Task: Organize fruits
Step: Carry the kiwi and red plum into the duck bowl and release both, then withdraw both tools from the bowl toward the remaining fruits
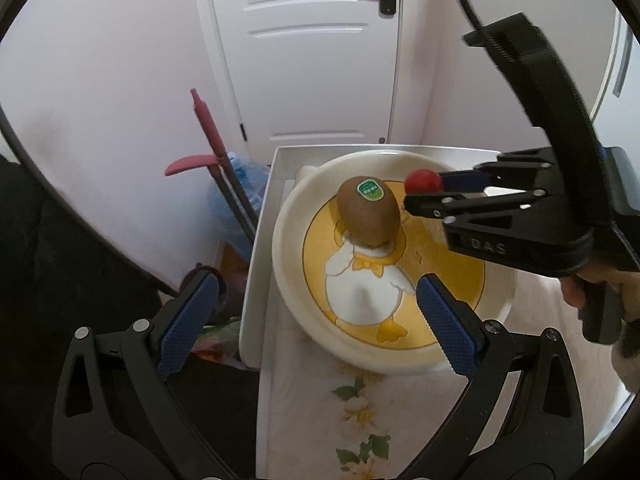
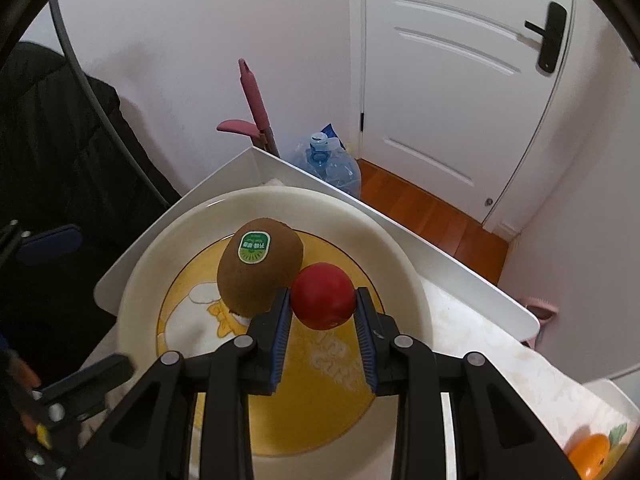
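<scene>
A brown kiwi (image 1: 368, 216) (image 2: 260, 266) with a green sticker lies in a cream bowl (image 1: 288, 216) (image 2: 400, 248) that has a yellow floor with a white duck on it. My left gripper (image 1: 312, 320) is open and empty, hanging over the bowl's near left rim, well short of the kiwi. My right gripper (image 2: 322, 300) (image 1: 420, 192) is shut on a small red round fruit (image 2: 323, 300) (image 1: 424, 181) and holds it above the bowl, just right of the kiwi. A hand (image 1: 592, 284) grips the right gripper's handle.
The bowl stands in a white tray (image 1: 264, 216) (image 2: 480, 276) lined with a floral cloth (image 1: 360, 412). An orange fruit (image 2: 590, 454) shows at the tray's near right corner. Past the tray are a blue water bottle (image 2: 336, 164), a pink-handled tool (image 2: 252, 100), a white door (image 2: 460, 80) and a wood floor (image 2: 432, 208). Dark fabric (image 1: 60, 260) lies left.
</scene>
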{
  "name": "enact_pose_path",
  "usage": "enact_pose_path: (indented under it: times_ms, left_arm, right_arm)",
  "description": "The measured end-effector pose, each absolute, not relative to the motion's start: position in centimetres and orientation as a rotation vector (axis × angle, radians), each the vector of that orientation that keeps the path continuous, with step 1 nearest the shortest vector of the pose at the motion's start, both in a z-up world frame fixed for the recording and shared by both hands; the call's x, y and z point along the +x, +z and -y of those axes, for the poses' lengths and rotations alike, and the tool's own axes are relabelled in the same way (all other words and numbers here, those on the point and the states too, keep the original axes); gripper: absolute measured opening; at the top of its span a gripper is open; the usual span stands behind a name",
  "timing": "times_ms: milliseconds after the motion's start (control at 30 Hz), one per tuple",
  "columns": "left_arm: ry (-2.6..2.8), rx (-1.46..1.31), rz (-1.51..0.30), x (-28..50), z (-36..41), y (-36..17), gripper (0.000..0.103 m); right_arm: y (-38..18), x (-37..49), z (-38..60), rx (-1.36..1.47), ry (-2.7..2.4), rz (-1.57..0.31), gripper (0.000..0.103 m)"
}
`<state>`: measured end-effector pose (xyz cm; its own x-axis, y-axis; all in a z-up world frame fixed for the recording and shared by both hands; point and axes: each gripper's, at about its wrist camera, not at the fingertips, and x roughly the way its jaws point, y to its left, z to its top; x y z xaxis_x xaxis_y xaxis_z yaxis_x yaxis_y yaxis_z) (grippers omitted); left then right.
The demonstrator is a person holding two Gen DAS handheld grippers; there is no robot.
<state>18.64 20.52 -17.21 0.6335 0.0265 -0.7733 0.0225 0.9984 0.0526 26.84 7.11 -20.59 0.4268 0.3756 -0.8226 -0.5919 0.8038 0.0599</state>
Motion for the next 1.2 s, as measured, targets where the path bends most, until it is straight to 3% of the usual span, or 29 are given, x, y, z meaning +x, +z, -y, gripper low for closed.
enact_pose_path:
  times_ms: [267,300,333,400,500,567,1200]
  left_arm:
    - [0.005,0.038,-0.89,17.9,-20.6,-17.4,0.103]
    - [0.007,0.036,-0.889,17.8,-20.6,-17.4,0.103]
    - [0.009,0.035,-0.886,17.8,-20.7,-17.3,0.103]
    - [0.013,0.032,-0.885,17.5,-20.9,-17.2,0.103]
    - [0.02,0.032,-0.885,17.3,-21.1,-17.1,0.103]
    - [0.026,0.031,-0.883,17.1,-21.2,-16.9,0.103]
    - [0.02,0.024,-0.785,12.9,-20.4,-10.3,0.103]
  right_arm:
    - [-20.7,26.6,-7.2,-0.303,0.581,-0.92,0.031]
    - [-20.6,26.5,-6.9,-0.299,0.576,-0.916,0.045]
    - [-20.5,26.5,-6.7,-0.299,0.568,-0.913,0.069]
    - [-20.4,26.5,-6.5,-0.296,0.573,-0.914,0.094]
    - [-20.2,26.2,-6.3,-0.296,0.575,-0.907,0.094]
    - [-20.0,25.7,-6.1,-0.295,0.583,-0.901,0.103]
    - [-13.3,19.4,-2.9,-0.222,0.527,-0.891,0.103]
